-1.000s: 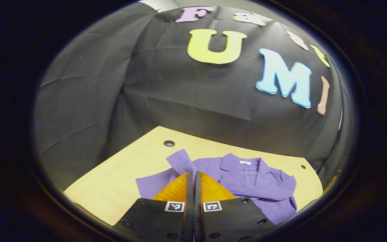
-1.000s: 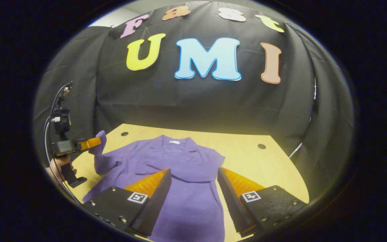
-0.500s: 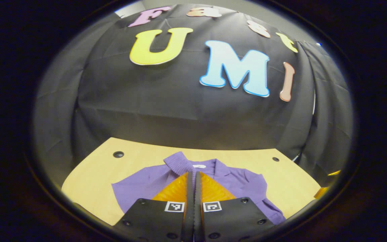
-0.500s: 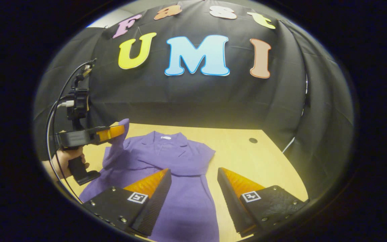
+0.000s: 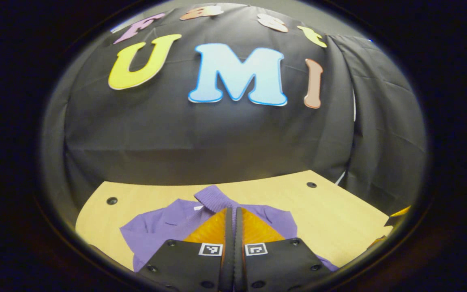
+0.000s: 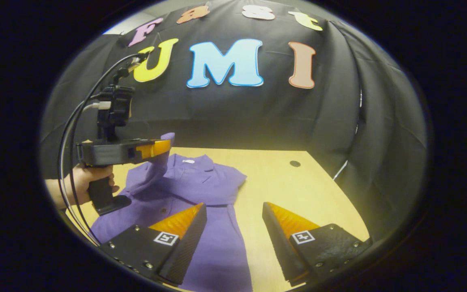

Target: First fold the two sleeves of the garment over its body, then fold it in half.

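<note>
A purple collared garment (image 6: 201, 186) lies flat on the pale wooden table (image 6: 294, 190), collar toward the wall. One sleeve lies folded across its chest. My left gripper (image 5: 232, 210) is shut on the cuff of the other sleeve (image 5: 211, 198) and holds it lifted above the body. In the right gripper view that same left gripper (image 6: 164, 147) hangs at the left, a hand (image 6: 81, 182) on its handle, the sleeve (image 6: 152, 170) draping down from its tips. My right gripper (image 6: 233, 209) is open and hovers over the garment's lower part, nothing between its fingers.
Black cloth walls close the table at the back and on both sides. Small dark holes (image 6: 294, 164) (image 5: 112, 200) mark the tabletop near its far corners. A cable (image 6: 71, 138) loops from the left gripper's handle. Bare tabletop (image 5: 339, 215) lies to the garment's right.
My left gripper has carried the lifted sleeve cuff rightward and higher, over the garment's body. The right gripper has stayed open and shifted slightly.
</note>
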The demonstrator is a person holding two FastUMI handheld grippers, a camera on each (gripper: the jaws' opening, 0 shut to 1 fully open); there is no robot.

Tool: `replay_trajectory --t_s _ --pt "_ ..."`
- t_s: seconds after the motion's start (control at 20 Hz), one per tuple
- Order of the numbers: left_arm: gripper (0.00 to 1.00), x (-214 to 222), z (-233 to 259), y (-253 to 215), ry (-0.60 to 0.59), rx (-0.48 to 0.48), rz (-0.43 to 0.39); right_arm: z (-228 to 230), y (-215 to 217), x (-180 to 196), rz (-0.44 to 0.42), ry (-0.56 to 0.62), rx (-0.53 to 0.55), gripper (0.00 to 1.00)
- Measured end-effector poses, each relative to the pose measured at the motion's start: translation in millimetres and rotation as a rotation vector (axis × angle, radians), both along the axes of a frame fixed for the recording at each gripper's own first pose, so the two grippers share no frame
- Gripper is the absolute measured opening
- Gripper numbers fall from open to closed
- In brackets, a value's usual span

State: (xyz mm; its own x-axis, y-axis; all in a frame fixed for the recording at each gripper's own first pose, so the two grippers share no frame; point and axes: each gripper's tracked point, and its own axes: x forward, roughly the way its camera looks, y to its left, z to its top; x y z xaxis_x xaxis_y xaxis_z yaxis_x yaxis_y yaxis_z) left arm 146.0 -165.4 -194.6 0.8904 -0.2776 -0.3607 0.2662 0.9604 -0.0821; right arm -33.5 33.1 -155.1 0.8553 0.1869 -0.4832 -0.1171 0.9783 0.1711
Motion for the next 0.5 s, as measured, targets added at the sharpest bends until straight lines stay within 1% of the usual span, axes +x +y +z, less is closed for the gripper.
replay_trajectory --t_s 0.15,0.3,0.5 --pt "0.06 6 -17 -36 0.021 0.031 -0.05 -4 -11 0 -0.021 0.01 0.006 0.84" --pt "0.06 13 -41 -57 0.049 0.063 -0.077 -13 -26 2 -0.03 0.022 0.007 0.84" --pt "0.05 21 -66 -68 0.078 0.088 -0.066 -23 -38 0 -0.014 0.035 0.012 0.84"
